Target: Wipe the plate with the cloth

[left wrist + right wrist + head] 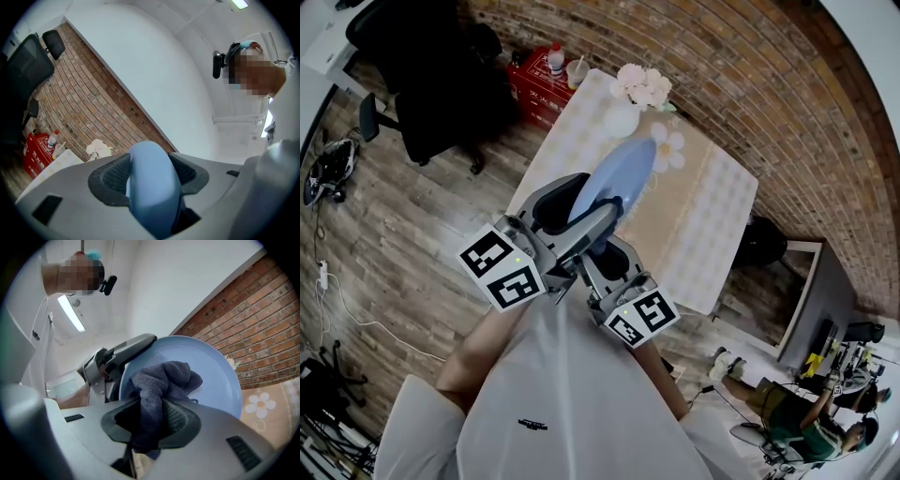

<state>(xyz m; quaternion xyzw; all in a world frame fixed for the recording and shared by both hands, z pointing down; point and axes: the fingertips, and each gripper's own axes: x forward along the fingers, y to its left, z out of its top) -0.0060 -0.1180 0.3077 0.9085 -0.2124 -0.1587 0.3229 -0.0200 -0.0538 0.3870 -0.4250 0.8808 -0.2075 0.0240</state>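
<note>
A pale blue plate point(617, 178) is held up on edge above the table, its rim clamped in my left gripper point(581, 217), which is shut on it. In the left gripper view the plate's edge point(150, 183) fills the gap between the black pads. My right gripper point(152, 420) is shut on a dark grey cloth point(161, 380), and the bunched cloth presses against the plate's face point(211, 376). In the head view the right gripper point(609, 267) sits just below and right of the left one.
A table with a beige flowered cloth point(694, 216) lies below, with a white vase of pale flowers point(630, 98) at its far end. A red box point(536, 84) with a bottle and cup, and a black office chair point(441, 84), stand to the left by the brick wall.
</note>
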